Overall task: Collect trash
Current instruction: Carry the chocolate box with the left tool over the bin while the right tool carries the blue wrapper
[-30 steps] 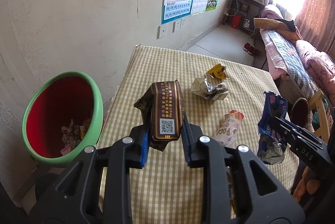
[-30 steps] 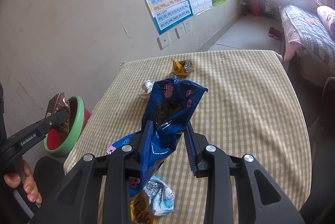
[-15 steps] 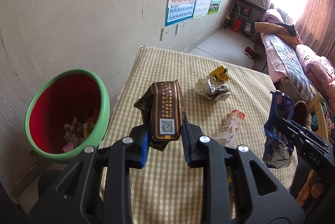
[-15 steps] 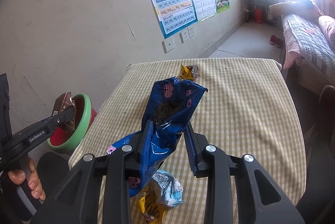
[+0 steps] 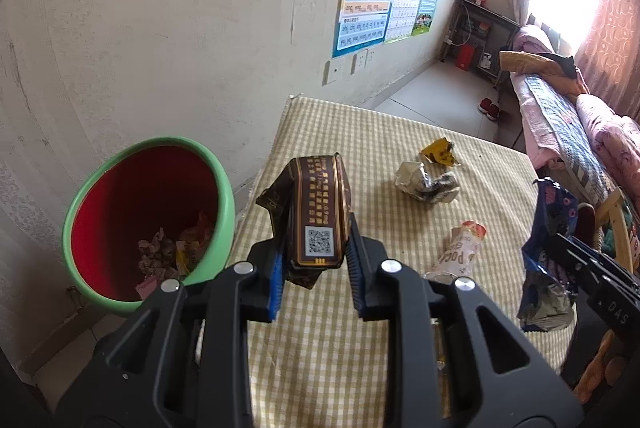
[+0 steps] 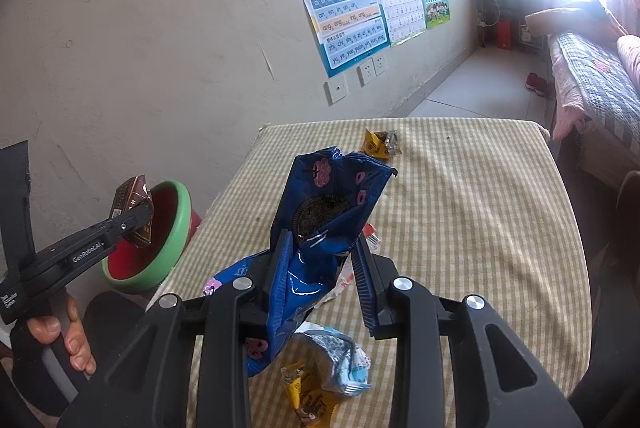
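Observation:
My left gripper (image 5: 316,260) is shut on a brown snack wrapper (image 5: 318,211) and holds it above the table's left edge, just right of the green-rimmed red bin (image 5: 148,220). From the right wrist view the wrapper (image 6: 132,203) hangs over the bin's rim (image 6: 180,224). My right gripper (image 6: 324,268) is shut on a blue cookie bag (image 6: 324,224), held upright above the table; it shows at the right in the left wrist view (image 5: 548,248).
On the checked tablecloth (image 5: 400,131) lie a yellow wrapper (image 5: 440,151), a crumpled silver wrapper (image 5: 428,183) and a Pocky packet (image 5: 460,252). More wrappers (image 6: 328,372) lie under my right gripper. A wall is at the left, a bed (image 5: 560,115) at the right.
My left gripper has carried the brown wrapper left, closer to the bin. My right gripper keeps hold of the blue bag and has drifted slightly.

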Tool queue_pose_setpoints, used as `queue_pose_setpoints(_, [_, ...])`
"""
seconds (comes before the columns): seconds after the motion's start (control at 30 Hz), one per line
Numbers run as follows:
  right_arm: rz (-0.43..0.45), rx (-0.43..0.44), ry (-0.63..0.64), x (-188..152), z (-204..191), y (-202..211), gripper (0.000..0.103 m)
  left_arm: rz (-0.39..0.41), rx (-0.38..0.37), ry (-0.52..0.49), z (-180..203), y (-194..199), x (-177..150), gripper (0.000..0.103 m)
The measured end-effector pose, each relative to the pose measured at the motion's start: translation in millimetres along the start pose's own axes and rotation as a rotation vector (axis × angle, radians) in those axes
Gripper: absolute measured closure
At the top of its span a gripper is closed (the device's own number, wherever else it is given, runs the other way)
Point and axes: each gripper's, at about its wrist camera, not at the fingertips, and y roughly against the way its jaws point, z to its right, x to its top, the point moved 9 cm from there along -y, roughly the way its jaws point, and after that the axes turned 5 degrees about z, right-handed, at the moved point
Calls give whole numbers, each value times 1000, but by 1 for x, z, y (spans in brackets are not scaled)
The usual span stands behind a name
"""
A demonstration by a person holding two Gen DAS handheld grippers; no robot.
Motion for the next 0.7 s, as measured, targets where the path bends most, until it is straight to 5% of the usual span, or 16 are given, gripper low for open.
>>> queue_pose_setpoints(0.7, [-2,74,48,5,-40,-10,73,14,53,24,-27,-3,8,78])
